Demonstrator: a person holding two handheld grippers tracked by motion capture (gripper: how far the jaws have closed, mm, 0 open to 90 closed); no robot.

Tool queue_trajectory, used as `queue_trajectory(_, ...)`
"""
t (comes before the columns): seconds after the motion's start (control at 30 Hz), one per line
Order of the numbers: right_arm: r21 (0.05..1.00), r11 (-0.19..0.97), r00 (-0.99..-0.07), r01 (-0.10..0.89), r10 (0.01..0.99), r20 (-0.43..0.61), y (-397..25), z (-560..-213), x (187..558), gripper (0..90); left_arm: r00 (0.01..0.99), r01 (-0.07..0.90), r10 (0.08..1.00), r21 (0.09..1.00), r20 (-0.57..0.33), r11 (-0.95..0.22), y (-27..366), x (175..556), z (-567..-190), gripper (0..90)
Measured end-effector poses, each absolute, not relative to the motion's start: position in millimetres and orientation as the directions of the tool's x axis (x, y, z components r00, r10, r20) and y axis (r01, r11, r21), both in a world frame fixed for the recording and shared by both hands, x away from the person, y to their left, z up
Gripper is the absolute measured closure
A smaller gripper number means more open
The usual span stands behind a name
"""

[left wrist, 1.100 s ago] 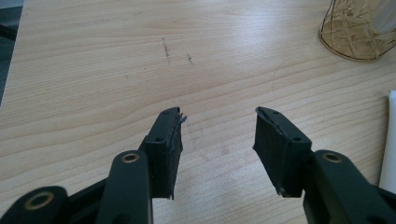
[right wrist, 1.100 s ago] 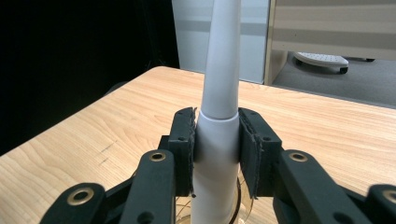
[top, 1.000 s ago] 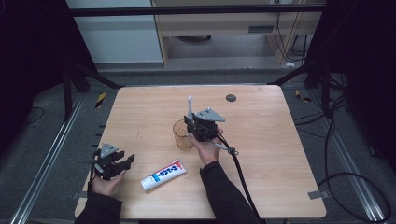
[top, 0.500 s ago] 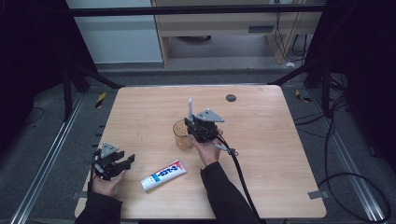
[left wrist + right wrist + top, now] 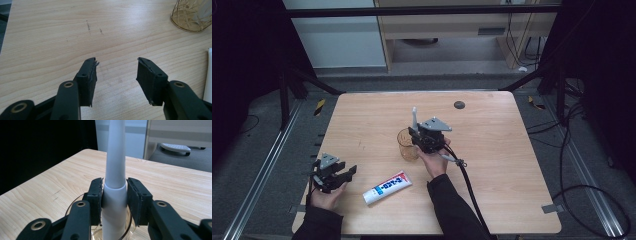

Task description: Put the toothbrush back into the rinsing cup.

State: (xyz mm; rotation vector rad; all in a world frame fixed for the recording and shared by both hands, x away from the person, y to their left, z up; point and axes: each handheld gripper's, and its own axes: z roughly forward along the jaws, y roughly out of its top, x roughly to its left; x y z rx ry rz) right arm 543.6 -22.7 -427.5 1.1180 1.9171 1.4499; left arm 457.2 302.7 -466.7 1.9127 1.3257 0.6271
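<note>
Nothing has shifted since the earlier frames: my right gripper stays clamped on the white toothbrush, upright over the amber glass cup at mid-bench. My left gripper rests near the bench's left front corner, jaws apart. I judge I should lower straight, keep the handle off the rim, then release once it is seated.

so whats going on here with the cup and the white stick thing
A person works at a wooden table with a hand-held gripper in each hand. The right hand-held gripper is clamped on a white toothbrush handle, holding it upright with its lower end inside an amber glass cup. The left hand-held gripper rests open near the table's edge, holding nothing. A toothpaste tube lies between the two hands.
</note>
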Motion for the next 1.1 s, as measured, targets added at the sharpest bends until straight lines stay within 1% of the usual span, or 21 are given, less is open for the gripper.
queue_trajectory(0.17, 0.943, 0.101, -0.547, 0.316, 0.832, 0.094, -22.4, -427.5, 543.4, 62.1, 0.352, 0.588, 0.936, 0.780, -0.011, -0.213, 302.6, 457.2, -466.9, 49.6)
queue_trajectory(0.5, 0.946, 0.099, -0.548, 0.310, 0.832, 0.092, -23.8, -426.5, 543.3, 60.3, 0.354, 0.588, 0.935, 0.780, -0.010, -0.215, 302.5, 457.2, -466.9, 49.3)
queue_trajectory(1.1, 0.948, 0.098, -0.548, 0.304, 0.831, 0.090, -22.4, -426.1, 541.8, 49.5, 0.356, 0.585, 0.934, 0.782, -0.010, -0.215, 302.1, 457.1, -467.1, 48.7)
